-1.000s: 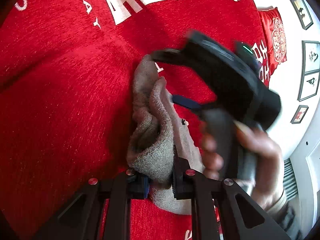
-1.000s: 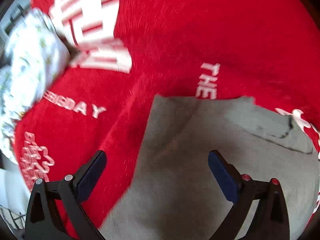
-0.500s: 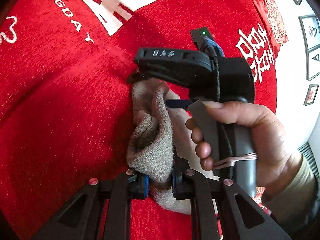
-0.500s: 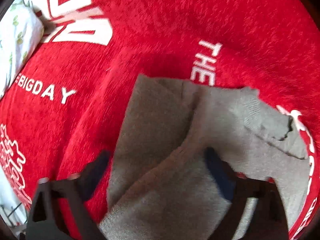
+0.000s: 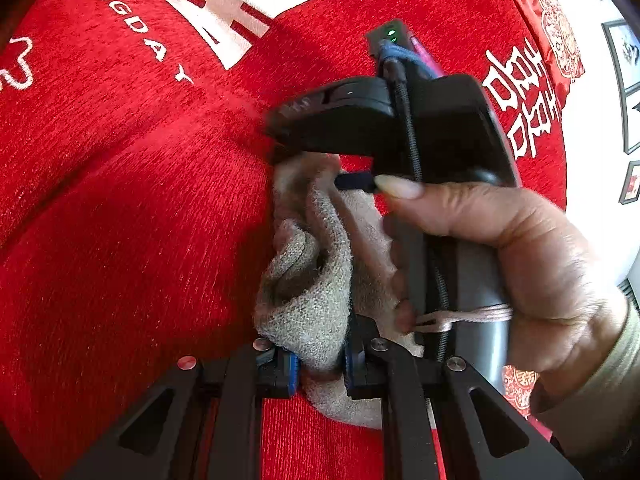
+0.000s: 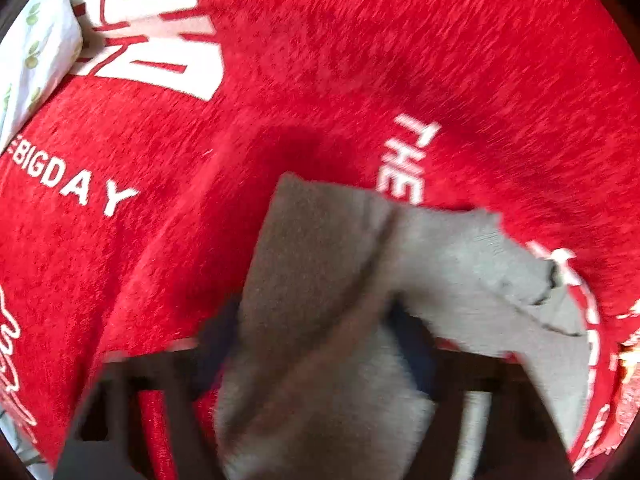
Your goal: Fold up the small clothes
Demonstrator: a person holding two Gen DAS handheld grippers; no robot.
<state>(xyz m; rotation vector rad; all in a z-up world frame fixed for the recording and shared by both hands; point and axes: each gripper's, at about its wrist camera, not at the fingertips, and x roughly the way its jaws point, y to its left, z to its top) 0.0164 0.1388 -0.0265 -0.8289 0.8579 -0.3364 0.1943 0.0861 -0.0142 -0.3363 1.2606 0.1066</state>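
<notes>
1. Left wrist view: the left gripper [image 5: 318, 364] stays clamped on a bunched end of the grey knit garment [image 5: 316, 280], its jaws close together with the cloth pinched between the blue pads. The garment lies on the red bedspread [image 5: 120, 240], well in from the edge where a red cushion [image 5: 556, 28] sits. The right gripper [image 5: 320, 168], held in a hand [image 5: 500, 248], has come down onto the garment's far end, nearer than a second ago (its own jaws are mostly hidden here under its body).

2. Right wrist view: the right gripper [image 6: 320, 344] had its jaws wide apart a moment ago; now they are closing, with a raised fold of the garment [image 6: 312, 280] between them. The picture is blurred, so whether the pads already press cannot be told. Judging from this, both ends will soon be gripped and a fold can begin.
</notes>
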